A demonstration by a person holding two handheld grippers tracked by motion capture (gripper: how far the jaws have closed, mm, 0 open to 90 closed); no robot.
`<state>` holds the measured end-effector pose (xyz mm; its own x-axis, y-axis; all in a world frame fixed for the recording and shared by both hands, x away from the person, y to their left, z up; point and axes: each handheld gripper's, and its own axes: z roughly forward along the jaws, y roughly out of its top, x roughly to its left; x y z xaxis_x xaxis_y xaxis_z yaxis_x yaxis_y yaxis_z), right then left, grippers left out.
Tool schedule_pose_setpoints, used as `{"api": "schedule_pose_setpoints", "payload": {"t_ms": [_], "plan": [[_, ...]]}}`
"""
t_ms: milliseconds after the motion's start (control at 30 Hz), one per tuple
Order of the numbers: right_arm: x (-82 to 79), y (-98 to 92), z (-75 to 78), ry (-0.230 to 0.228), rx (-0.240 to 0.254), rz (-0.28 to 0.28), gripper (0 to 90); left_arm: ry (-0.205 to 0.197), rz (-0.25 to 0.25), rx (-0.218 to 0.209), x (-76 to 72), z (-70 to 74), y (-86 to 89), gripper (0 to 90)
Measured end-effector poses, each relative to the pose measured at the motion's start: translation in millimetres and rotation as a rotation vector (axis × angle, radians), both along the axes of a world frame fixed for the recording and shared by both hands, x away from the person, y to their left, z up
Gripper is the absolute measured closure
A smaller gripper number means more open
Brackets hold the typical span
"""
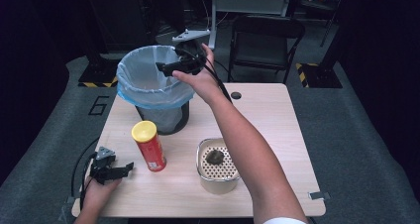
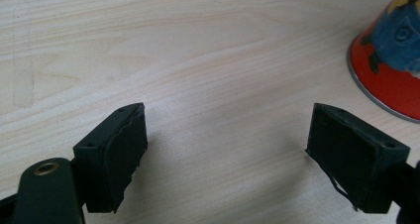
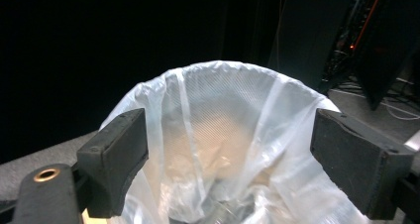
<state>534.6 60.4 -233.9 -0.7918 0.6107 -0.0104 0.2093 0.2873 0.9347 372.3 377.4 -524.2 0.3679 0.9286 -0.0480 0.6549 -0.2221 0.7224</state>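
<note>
Both grippers gape empty: right gripper over bin liner, left gripper over table.

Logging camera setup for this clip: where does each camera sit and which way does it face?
High view: above the person's side, looking forward and down on the table; both forearms show.
Left gripper view: on the left gripper, facing tabletop and red can, shared with high view.
Right gripper view: on the right gripper, facing the lined bin, likewise shared.
</note>
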Motion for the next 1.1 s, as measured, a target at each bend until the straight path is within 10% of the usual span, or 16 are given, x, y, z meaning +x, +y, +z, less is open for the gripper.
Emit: {"api": "schedule_pose_setpoints", "payload": {"t_ms": [1100], "plan": [[-59.2,-113.2,-11.9,-0.03,-0.012,-0.066,20.4,-0.094,-0.197,-0.155,-34.0,82.1,-38.9,12.2]]}}
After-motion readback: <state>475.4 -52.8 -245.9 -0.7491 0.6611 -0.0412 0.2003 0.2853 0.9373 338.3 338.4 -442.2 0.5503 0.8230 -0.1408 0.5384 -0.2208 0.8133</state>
